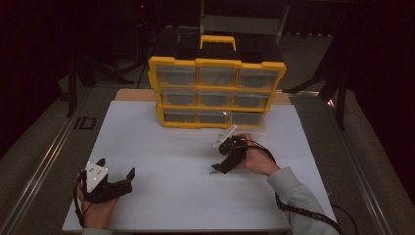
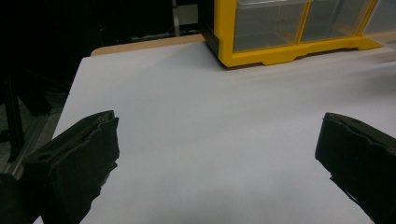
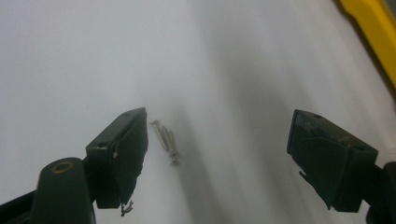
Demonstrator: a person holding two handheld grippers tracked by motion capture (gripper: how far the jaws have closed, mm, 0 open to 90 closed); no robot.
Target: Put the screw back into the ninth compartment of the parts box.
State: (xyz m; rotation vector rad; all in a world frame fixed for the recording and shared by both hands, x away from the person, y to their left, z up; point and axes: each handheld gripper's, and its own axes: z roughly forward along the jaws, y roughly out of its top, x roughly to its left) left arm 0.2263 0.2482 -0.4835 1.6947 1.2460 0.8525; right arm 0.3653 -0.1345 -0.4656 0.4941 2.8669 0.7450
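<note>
Holding my right claw (image 3: 215,154) spread over the screws (image 3: 164,140) lying in front of the organizer (image 1: 217,90), ready to pinch them, I park the left claw (image 1: 116,176) spread, well clear.

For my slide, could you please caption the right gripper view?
Open right gripper poised over screws on the white table.
</note>
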